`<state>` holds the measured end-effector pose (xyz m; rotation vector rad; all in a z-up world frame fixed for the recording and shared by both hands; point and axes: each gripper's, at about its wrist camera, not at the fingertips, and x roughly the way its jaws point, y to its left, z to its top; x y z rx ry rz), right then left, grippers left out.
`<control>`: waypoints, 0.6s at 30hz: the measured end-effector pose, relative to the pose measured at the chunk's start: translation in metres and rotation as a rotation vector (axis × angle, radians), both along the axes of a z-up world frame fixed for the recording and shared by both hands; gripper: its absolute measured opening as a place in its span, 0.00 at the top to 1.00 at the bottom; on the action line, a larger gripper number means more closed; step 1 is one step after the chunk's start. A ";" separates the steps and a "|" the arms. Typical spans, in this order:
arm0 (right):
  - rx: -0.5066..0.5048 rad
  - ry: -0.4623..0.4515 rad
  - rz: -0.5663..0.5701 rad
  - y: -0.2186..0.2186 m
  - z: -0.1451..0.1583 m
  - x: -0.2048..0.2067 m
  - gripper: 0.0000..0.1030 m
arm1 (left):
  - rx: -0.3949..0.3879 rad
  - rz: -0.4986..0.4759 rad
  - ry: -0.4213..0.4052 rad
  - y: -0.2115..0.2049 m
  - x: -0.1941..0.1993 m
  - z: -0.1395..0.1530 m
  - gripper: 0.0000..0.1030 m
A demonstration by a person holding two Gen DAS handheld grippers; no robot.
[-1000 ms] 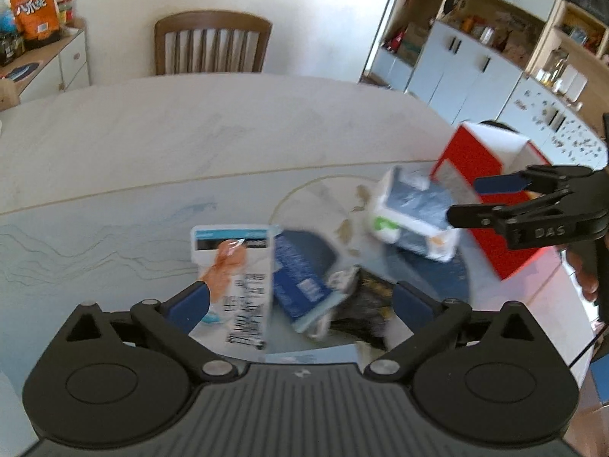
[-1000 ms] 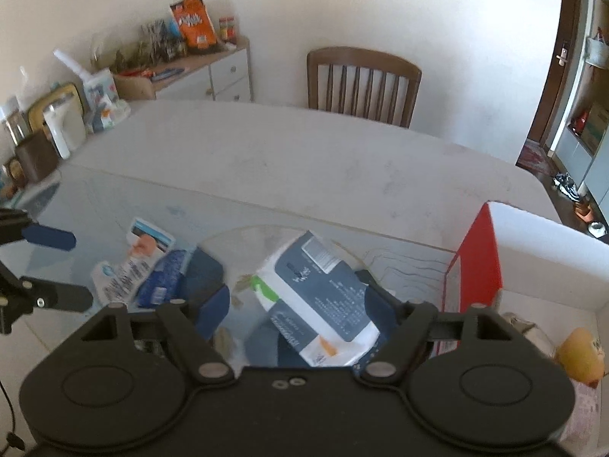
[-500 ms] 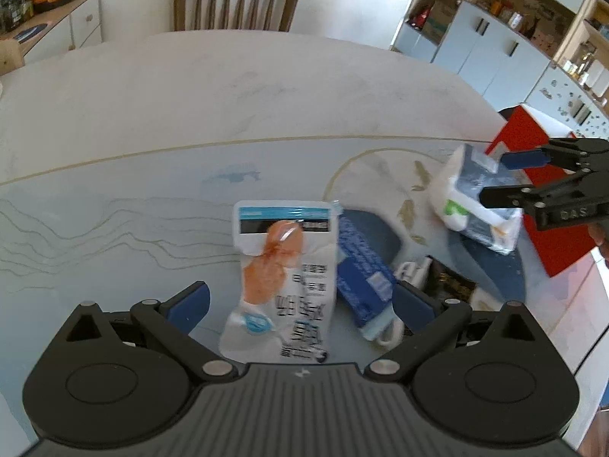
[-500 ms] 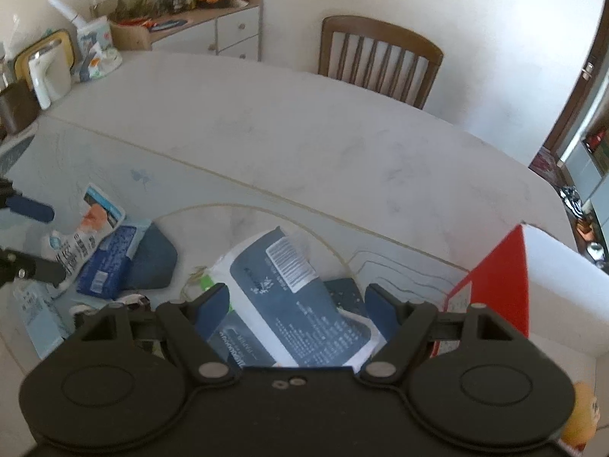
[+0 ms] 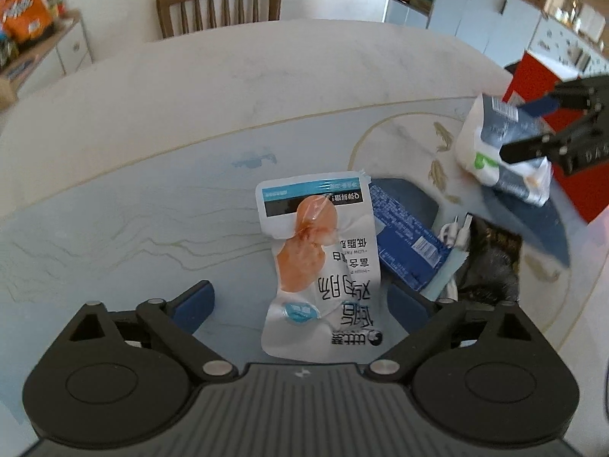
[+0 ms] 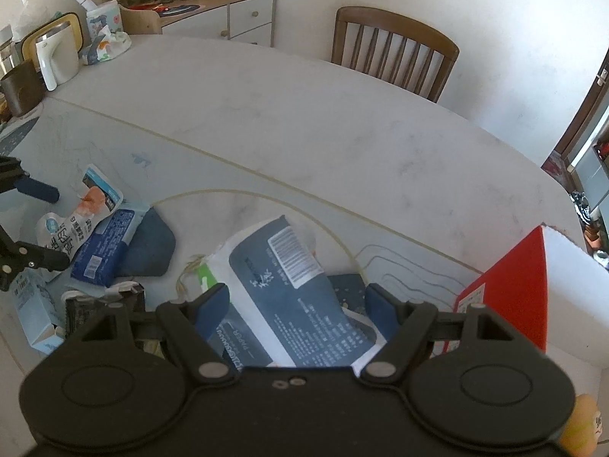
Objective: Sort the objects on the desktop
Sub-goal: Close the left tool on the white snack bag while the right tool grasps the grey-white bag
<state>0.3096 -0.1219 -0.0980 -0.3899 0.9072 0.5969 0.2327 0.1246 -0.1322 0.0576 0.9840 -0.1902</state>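
Left gripper (image 5: 300,304) tilts steeply down over the table (image 5: 266,87), jaws wide but just now narrowing, and the white snack pouch (image 5: 319,266) lies right between its blue pads in the lower centre of the frame, neither pad touching it. Just right of the pouch, a blue packet (image 5: 407,243) lies partly under its edge, beside the right-hand pad.

Over to the right gripper (image 6: 298,304), also angled down, jaws spread wide either side of the navy-and-white tissue pack (image 6: 289,285), which runs between the fingers at the bottom centre. Whether the pads actually press on it, I can't tell. In the left wrist view that pack (image 5: 502,152) shows at the upper right, between the right gripper's fingers (image 5: 525,148), in front of the red box (image 5: 533,76).
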 end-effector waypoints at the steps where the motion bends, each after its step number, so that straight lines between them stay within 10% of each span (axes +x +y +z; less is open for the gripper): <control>1: -0.001 0.000 -0.002 0.000 0.000 0.001 0.25 | 0.016 -0.009 -0.006 -0.002 0.000 0.000 0.08; 14: -0.028 0.026 -0.005 0.002 -0.009 0.000 0.28 | 0.039 -0.031 -0.062 -0.016 0.007 0.001 0.37; 18: -0.027 0.068 -0.001 0.002 -0.013 -0.001 0.49 | 0.035 -0.021 -0.067 -0.014 0.008 0.004 0.47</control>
